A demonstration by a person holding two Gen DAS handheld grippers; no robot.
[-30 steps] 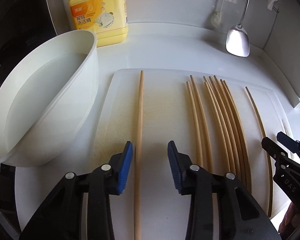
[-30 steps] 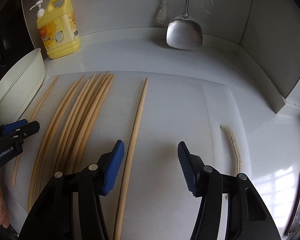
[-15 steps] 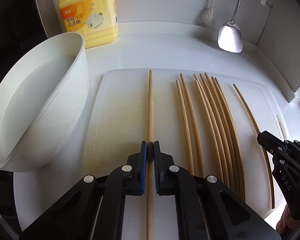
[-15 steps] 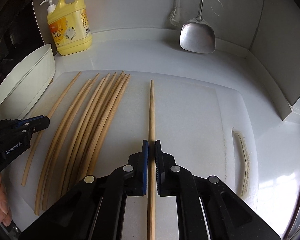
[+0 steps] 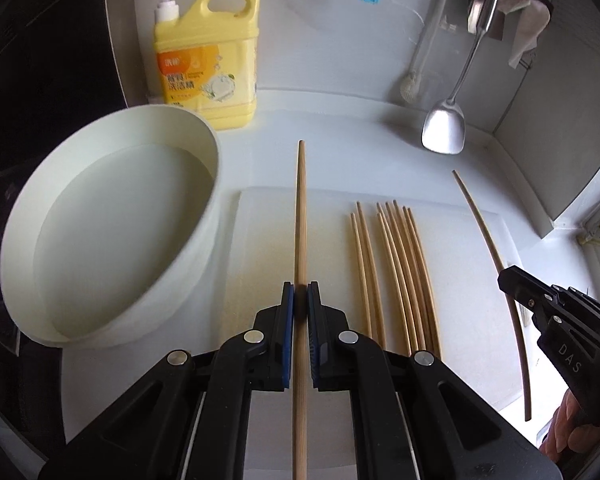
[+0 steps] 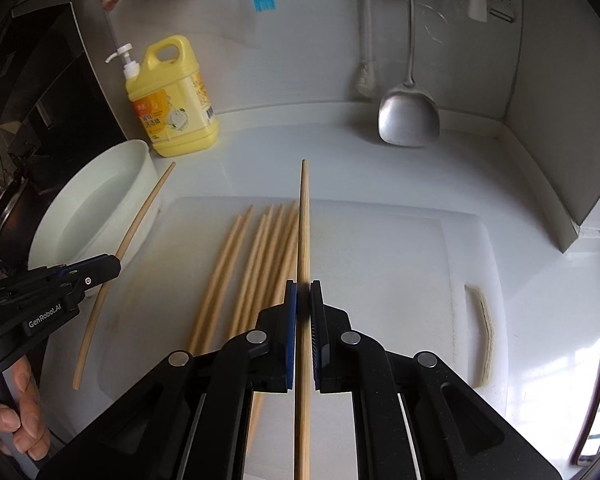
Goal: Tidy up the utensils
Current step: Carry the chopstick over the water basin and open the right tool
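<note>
My left gripper point(image 5: 300, 292) is shut on one wooden chopstick point(image 5: 301, 220), held above the white cutting board point(image 5: 260, 240) and pointing away from me. In the right wrist view my right gripper point(image 6: 303, 288) is likewise shut on a single chopstick point(image 6: 304, 220), lifted off the board. Each gripper also shows in the other's view: the right gripper point(image 5: 508, 280) at the right edge with its chopstick point(image 5: 480, 220), the left gripper point(image 6: 108, 266) at the left with its chopstick point(image 6: 140, 220). Several more chopsticks point(image 5: 392, 272) point(image 6: 244, 272) lie side by side on the board.
A white bowl point(image 5: 100, 232) holding water stands left of the board. A yellow dish-soap bottle point(image 5: 208, 60) sits behind it by the wall. A metal spatula point(image 5: 444, 128) hangs at the back right. The counter corner wall point(image 6: 540, 140) closes the right side.
Both grippers went from open around a chopstick to shut on it. Both then rose, carrying their chopsticks up off the cutting board.
</note>
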